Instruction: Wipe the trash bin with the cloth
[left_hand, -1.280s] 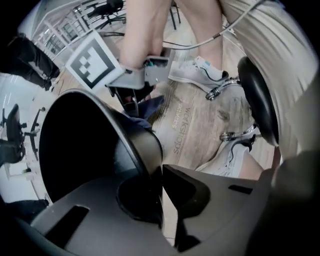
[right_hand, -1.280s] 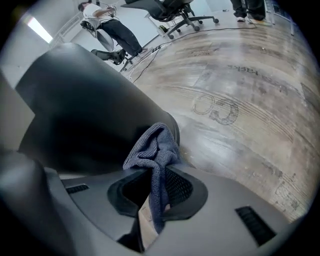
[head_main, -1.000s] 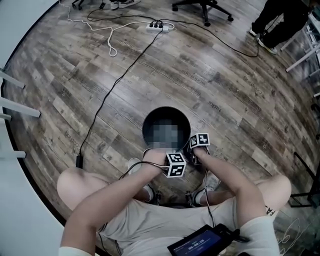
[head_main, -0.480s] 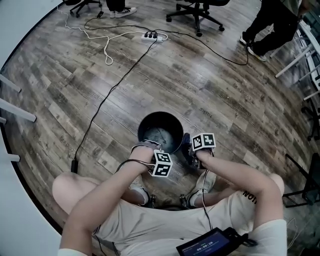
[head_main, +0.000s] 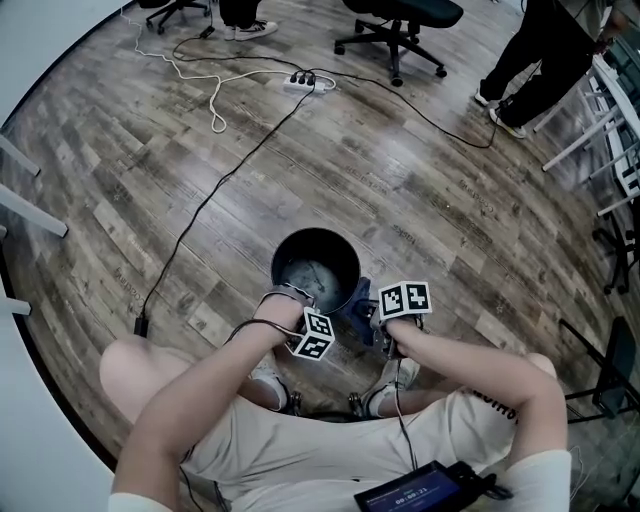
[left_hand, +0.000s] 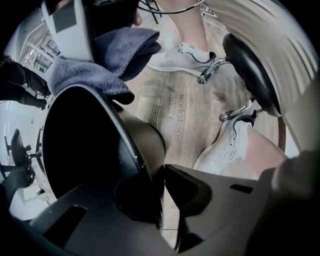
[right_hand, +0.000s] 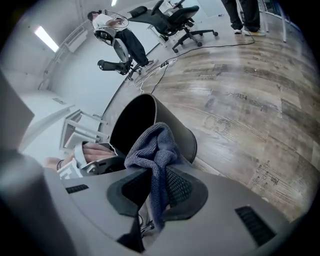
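Your right gripper (right_hand: 155, 172) is pinching the blue cloth (right_hand: 157, 145) tight between its jaws. The bin (right_hand: 186, 136) is standing upright just ahead of it and a bit lower, mouth facing up. Your left gripper (left_hand: 163, 167) is pointing down, its jaws just closing on the bin's near rim, so the wiping is likely falling to the right one.

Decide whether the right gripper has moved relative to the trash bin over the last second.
Yes. The right gripper, shut on the cloth, has risen from the trash bin's rim towards the person; its marker cube looks larger.
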